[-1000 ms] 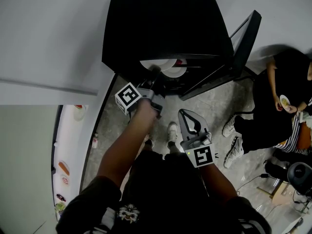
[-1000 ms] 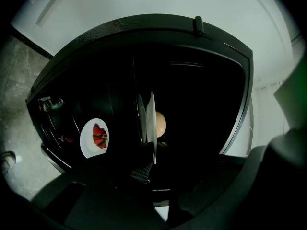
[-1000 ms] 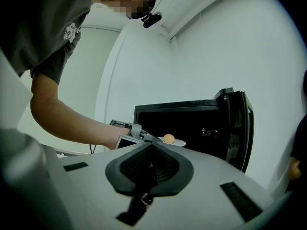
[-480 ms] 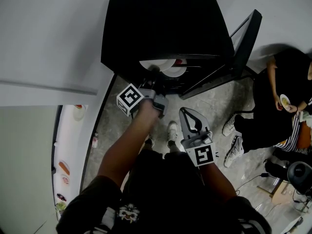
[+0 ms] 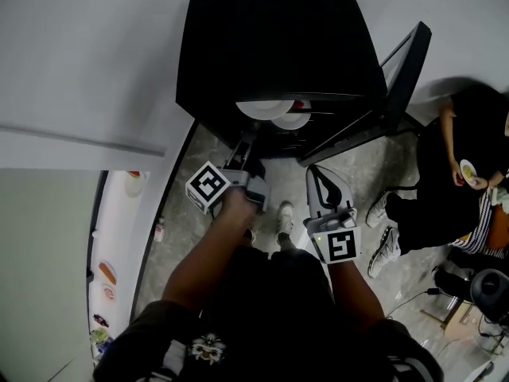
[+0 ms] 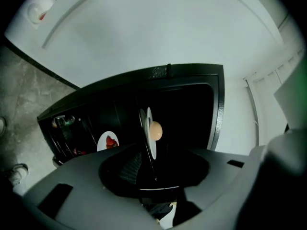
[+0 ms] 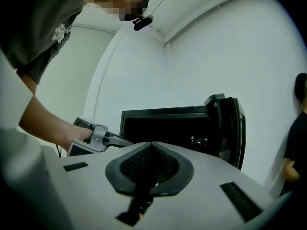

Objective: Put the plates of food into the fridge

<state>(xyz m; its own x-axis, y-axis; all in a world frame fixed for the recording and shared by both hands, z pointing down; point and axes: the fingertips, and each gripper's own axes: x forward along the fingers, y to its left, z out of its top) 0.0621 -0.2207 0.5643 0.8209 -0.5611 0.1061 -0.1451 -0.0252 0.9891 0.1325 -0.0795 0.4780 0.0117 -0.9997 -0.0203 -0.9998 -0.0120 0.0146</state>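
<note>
Two plates sit inside one small black fridge (image 5: 270, 38), side by side on the same level. The larger plate (image 6: 149, 116) carries one pale, round, egg-like piece of food. From your left gripper's camera, which is rolled over, this plate shows edge-on. The smaller plate (image 6: 106, 143) holds something red and lies just beside the first.

The fridge's single door (image 5: 402, 70) stands swung wide open on your right.

Your left gripper (image 5: 246, 143) points into the fridge opening, with its tips just outside the front edge. Its jaws have just been opening and now stand wide apart. Nothing is between them: the larger plate lies a little way ahead, in line with the gap, and the pads are clear of it.

Your right gripper (image 5: 318, 173) hangs lower and to the right, over the grey floor (image 5: 350, 161), near the fridge's open front but apart from it. Its jaws are pressed together with nothing in them.

One other person (image 5: 461, 181) is at the far right edge of the head view, well apart from the fridge.
</note>
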